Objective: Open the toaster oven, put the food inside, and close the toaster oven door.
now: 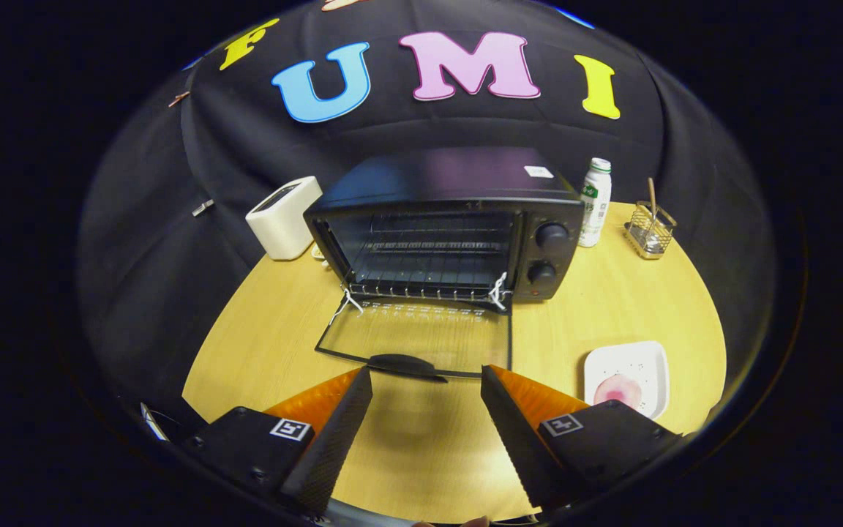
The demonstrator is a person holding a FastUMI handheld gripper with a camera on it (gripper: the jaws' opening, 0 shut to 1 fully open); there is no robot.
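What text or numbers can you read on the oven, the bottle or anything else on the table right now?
Nothing readable:
Sticker on top of the toaster oven: too small to read.
Bottle label: print blurred, unreadable.
Square markers on the gripper: patterns, no words.
The gripper's fingers stand open, nothing between them, just short of the open door's handle.

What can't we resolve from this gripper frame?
- Food on the white plate: pink blob, type unclear; the open claw body covers its lower edge.
- Oven knob settings: too small.
- Bottle label: too small.
- Item behind white toaster: hidden by oven.
- Oven door handle: blurred.
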